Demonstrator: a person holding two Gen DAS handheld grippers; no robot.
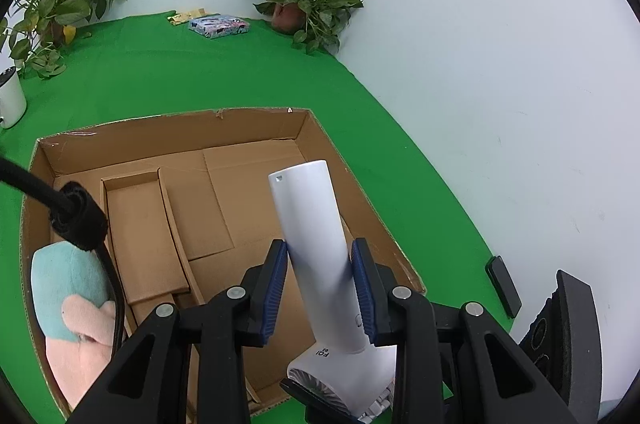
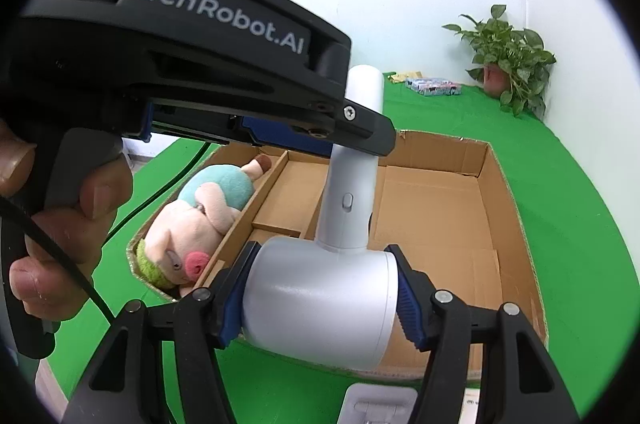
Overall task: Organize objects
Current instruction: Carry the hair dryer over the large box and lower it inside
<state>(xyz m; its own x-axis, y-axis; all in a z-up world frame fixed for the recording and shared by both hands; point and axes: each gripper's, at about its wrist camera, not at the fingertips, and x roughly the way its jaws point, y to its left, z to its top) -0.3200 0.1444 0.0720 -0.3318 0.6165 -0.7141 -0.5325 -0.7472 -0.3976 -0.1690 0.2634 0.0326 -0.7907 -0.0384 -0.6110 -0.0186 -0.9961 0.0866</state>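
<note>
Now both grippers squeeze the white fan point(image 1: 316, 244): left gripper point(image 1: 320, 288) on its smooth handle, right gripper point(image 2: 320, 298) on its round head. It looks hard, light, and slippery.

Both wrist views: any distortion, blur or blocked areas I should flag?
Left wrist: strong fisheye bend on the box rim, black vignette corners, fan handle sharp. Right wrist: same vignette; the left hand-held gripper blocks the upper left, and the hand at the edge is soft; lighting even in both.
</note>
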